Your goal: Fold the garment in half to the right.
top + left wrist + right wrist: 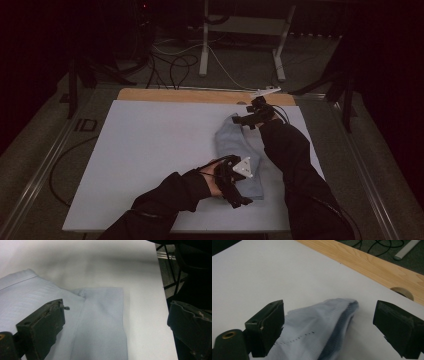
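Note:
A light blue garment (239, 142) lies folded on the right half of the white sheet (150, 150). My left gripper (235, 181) hovers over its near end, jaws wide open. In the left gripper view the garment's ribbed hem (105, 315) lies flat below the left gripper (117, 310), touched by neither jaw. My right gripper (248, 119) is at the garment's far end, also open. In the right gripper view a bunched tip of the garment (319, 322) rises between the jaws of the right gripper (329, 311), and the pads stand clear of it.
A strip of bare wooden tabletop (175, 95) runs along the far edge, with a round hole (402, 291) in it. Behind the table, cables (175, 65) and white desk legs (204, 45) lie on the floor. The sheet's left half (125, 165) is bare.

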`<state>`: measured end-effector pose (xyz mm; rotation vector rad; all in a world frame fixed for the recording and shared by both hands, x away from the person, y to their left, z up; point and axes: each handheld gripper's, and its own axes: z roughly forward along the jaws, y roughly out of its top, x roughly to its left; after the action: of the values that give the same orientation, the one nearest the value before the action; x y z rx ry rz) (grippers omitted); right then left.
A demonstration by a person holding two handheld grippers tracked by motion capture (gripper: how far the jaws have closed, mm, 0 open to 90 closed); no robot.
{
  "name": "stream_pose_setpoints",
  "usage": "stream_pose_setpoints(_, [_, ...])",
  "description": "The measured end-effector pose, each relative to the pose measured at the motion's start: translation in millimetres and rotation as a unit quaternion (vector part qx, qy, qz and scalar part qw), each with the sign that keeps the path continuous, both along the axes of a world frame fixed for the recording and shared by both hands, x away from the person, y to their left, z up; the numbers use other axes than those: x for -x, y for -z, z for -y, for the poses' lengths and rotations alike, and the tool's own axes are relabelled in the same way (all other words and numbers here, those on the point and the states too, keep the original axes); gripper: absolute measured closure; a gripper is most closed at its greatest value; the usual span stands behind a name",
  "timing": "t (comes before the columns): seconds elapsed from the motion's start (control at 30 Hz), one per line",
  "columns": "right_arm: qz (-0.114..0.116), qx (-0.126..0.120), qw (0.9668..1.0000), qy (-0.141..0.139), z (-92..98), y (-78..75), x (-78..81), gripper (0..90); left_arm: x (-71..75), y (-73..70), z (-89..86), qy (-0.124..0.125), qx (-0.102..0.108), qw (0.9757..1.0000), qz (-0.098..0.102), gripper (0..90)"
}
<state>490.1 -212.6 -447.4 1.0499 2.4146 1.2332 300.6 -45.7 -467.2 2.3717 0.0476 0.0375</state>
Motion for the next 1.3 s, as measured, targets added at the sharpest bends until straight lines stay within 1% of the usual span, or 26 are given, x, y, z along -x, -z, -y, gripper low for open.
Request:
stream_pose_setpoints(0.03, [0.000,-0.004,1.0000,-0.001,-1.4,-0.7,0.8,10.1,-0.2,-0.8,-1.5,-0.001,0.001,1.0000,-0.001,1.5])
stream_pose_setpoints(0.13, [0.002,-0.001,0.9999,-0.011,-4.8,-2.0,2.2,10.1,-1.1,-3.3,-7.6,-0.005,0.006,1.0000,-0.004,1.5])
stream_pose_setpoints(0.2, [0.004,-0.004,0.9998,-0.016,-6.4,-2.4,2.9,10.2,-1.9,-5.2,-12.8,-0.010,0.007,0.9999,-0.005,1.4])
stream_pose_setpoints(0.3, [0.007,0.003,0.9997,-0.022,-8.9,-1.7,4.1,10.2,-2.7,-7.6,-22.5,-0.014,0.005,0.9999,-0.003,1.1])
stream_pose_setpoints(0.33, [0.007,0.007,0.9997,-0.023,-9.3,-1.1,4.3,10.2,-2.7,-8.2,-27.5,-0.018,0.005,0.9998,-0.004,1.1])
stream_pose_setpoints(0.4, [-0.001,0.006,0.9997,-0.024,-10.2,0.7,4.6,10.1,-2.9,-8.8,-35.3,-0.025,0.009,0.9996,-0.010,1.0])
stream_pose_setpoints(0.5, [0.001,0.008,0.9996,-0.025,-10.5,2.7,5.1,10.0,-3.4,-9.7,-49.9,-0.035,0.011,0.9992,-0.013,1.0])
stream_pose_setpoints(0.6, [0.003,0.001,0.9998,-0.021,-10.7,3.7,4.7,10.0,-4.3,-10.0,-64.2,-0.047,0.012,0.9985,-0.025,1.0])
stream_pose_setpoints(0.67, [0.003,0.007,0.9999,-0.012,-11.5,3.8,3.7,10.0,-3.8,-10.3,-74.0,-0.056,0.011,0.9981,-0.023,1.0])
stream_pose_setpoints(0.73, [0.002,0.002,0.9999,-0.010,-11.0,4.3,2.0,10.0,-2.5,-10.8,-84.8,-0.063,0.012,0.9977,-0.020,0.8])
stream_pose_setpoints(0.87, [-0.004,0.007,0.9999,-0.010,-12.2,7.1,-0.8,10.4,0.2,-11.5,-107.8,-0.085,0.025,0.9959,-0.017,0.8])
stream_pose_setpoints(0.93, [-0.008,0.005,0.9999,-0.006,-12.0,9.4,-2.6,14.5,1.7,-10.6,-120.3,-0.097,0.028,0.9947,-0.019,0.7])
stream_pose_setpoints(0.97, [-0.011,0.001,0.9999,-0.002,-11.5,11.0,-4.2,14.6,2.6,-9.9,-124.1,-0.102,0.029,0.9942,-0.019,0.7])
stream_pose_setpoints(1.03, [-0.015,-0.001,0.9999,0.004,-10.7,13.9,-6.7,17.4,4.4,-7.5,-134.0,-0.113,0.031,0.9929,-0.021,0.7])
stream_pose_setpoints(1.17, [-0.036,0.004,0.9993,0.013,-10.3,24.4,-12.7,19.7,7.3,-1.1,-153.0,-0.135,0.033,0.9900,-0.024,0.7])
stream_pose_setpoints(1.2, [-0.037,0.006,0.9992,0.015,-10.3,26.4,-13.7,19.7,8.4,1.2,-158.5,-0.142,0.032,0.9891,-0.022,0.7])
stream_pose_setpoints(1.3, [-0.052,0.006,0.9984,0.023,-8.6,34.7,-17.8,19.7,10.2,6.2,-170.7,-0.156,0.040,0.9866,-0.026,0.7])
